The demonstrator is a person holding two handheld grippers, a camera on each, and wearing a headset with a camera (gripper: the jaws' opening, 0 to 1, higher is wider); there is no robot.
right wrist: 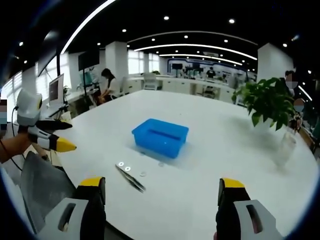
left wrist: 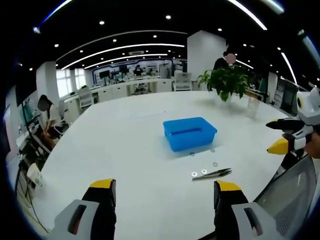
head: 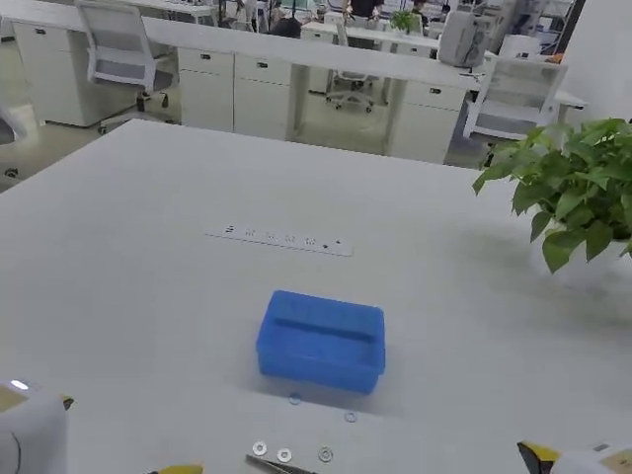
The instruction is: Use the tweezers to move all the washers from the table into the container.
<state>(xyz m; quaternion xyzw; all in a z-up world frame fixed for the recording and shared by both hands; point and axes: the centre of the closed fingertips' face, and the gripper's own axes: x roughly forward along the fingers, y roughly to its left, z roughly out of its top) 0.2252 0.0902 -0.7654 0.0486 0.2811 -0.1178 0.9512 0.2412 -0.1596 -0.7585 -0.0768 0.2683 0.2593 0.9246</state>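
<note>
Wide open on the left gripper (left wrist: 165,186) — empty, held low at the near edge of the flat white table (head: 148,247). Same on the right gripper (right wrist: 162,183): spread apart, gripping nothing, poised opposite its partner. Kept apart like that, most likely, to leave the work zone between them in plain sight before reaching in.

Between the two, flat on the table, the slim metal tweezers (head: 281,464), untouched, just beside three of the small flat metal washers (head: 284,455). Long axis roughly across the person's front, near parallel to the table's near edge, slightly slanted. Fine end apparently toward the washers, though too small to be sure.

Two more washers loose nearer the blue rectangular plastic container (head: 321,341), open-topped just beyond — close by, probably to keep each carry short. Off to the right, a leafy green potted plant (head: 578,183), well clear. Judged at the very start: tweezers to be picked up first.
</note>
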